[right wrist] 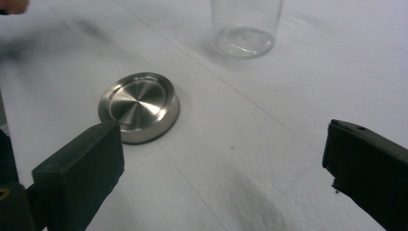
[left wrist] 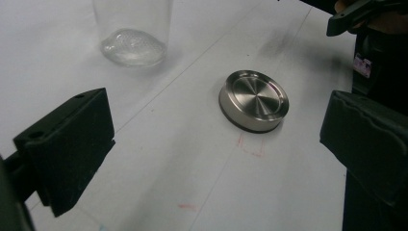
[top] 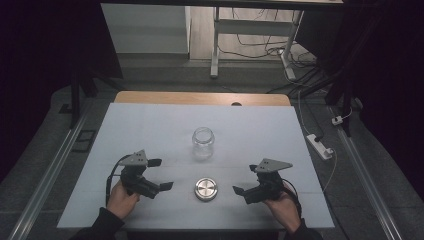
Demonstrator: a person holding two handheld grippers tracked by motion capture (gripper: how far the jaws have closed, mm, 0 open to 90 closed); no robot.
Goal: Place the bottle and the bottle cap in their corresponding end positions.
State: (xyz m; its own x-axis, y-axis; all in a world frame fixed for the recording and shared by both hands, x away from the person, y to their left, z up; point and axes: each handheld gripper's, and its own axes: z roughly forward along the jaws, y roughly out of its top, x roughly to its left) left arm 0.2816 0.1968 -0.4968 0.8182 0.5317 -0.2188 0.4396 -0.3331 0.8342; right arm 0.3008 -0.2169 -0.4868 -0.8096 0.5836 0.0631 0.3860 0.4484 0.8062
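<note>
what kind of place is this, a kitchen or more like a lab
Most likely a lab or recording room, not a kitchen. A white-covered table holds just a glass jar and its metal lid, with cables and a power strip on the grey floor beyond.

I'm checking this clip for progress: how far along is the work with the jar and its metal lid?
Little looks done: the glass jar stands open and upright, and the metal lid lies flat on the table in front of it. In hand: nothing; the left gripper and right gripper flank the lid, jaws open. Probably left: grasping the lid and fitting it on the jar.
</note>
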